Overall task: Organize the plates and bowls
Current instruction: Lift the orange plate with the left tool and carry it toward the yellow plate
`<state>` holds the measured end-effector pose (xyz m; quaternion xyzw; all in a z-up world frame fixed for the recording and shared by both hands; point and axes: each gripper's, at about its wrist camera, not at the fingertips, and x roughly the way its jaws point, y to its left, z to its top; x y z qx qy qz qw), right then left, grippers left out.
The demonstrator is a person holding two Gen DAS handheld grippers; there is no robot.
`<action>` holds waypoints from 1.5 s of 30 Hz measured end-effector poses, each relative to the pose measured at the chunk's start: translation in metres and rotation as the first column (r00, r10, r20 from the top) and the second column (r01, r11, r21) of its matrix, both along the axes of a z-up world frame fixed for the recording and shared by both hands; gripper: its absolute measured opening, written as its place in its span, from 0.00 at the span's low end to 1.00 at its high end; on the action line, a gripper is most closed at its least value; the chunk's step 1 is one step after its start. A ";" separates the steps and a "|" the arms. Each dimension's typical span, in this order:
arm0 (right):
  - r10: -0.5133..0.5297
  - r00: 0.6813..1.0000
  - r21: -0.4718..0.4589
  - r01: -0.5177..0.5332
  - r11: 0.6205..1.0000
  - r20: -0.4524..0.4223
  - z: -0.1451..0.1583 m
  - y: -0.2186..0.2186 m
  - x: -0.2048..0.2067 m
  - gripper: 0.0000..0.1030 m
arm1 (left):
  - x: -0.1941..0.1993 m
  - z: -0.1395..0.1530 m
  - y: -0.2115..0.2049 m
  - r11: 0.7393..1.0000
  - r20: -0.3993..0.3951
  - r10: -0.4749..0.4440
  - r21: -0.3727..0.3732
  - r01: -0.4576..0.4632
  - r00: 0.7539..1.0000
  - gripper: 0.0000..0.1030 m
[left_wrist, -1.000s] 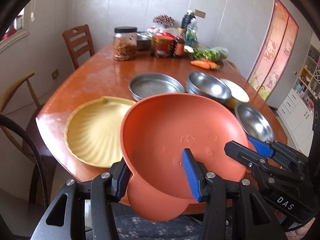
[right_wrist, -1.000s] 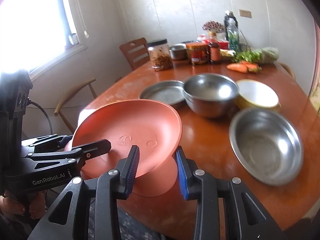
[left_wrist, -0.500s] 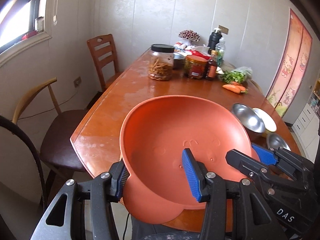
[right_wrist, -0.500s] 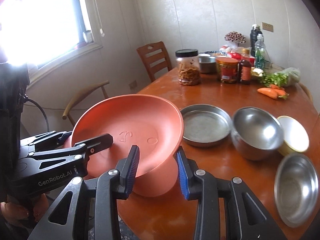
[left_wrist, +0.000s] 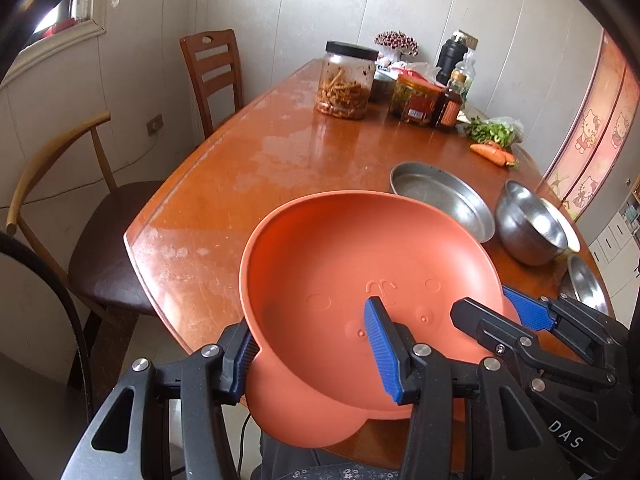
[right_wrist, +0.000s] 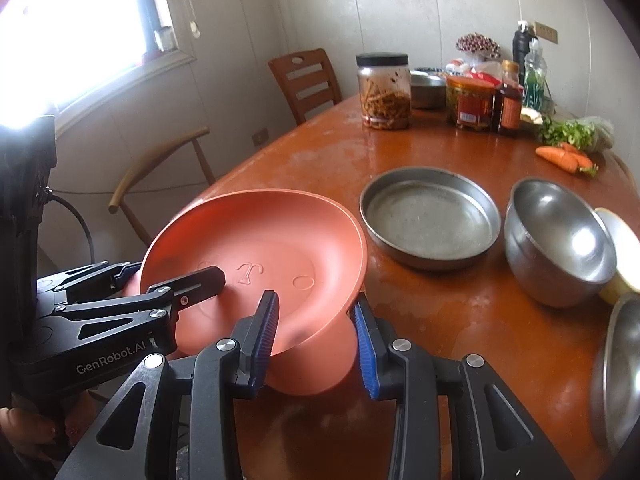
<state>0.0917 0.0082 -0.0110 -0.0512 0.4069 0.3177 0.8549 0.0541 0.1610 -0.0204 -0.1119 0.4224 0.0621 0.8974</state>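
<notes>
An orange bear-face plate (left_wrist: 352, 264) with two round ears hangs tilted over the table's near edge, held from both sides. My left gripper (left_wrist: 312, 360) is shut on its near rim by one ear, one blue pad inside the dish and one under it. My right gripper (right_wrist: 316, 332) is shut on the rim by the other ear (right_wrist: 316, 368). Each gripper shows in the other's view: the right gripper (left_wrist: 492, 312) at the plate's right, the left gripper (right_wrist: 172, 276) at the plate's (right_wrist: 260, 240) left. A flat steel pan (right_wrist: 430, 216) and a steel bowl (right_wrist: 560, 236) stand on the table (right_wrist: 460, 320).
A pale bowl (right_wrist: 620, 240) sits behind the steel one, and another steel bowl (right_wrist: 616, 376) lies at the right edge. Jars (left_wrist: 346, 80), bottles, greens and carrots (left_wrist: 494, 152) crowd the far end. Two chairs (left_wrist: 212, 76) stand along the left side. Bare tabletop (left_wrist: 280, 152) lies ahead.
Both grippers have carried the orange plate leftward and slightly down. The steel dishes slid to the right in both views, and the yellow shell plate seen a second ago no longer shows.
</notes>
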 end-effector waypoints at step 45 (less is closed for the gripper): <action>-0.008 1.000 0.024 0.008 1.000 -0.005 -0.012 0.007 0.003 0.49 | 0.005 -0.003 -0.001 0.990 -0.017 0.067 0.126 -0.065 0.998 0.53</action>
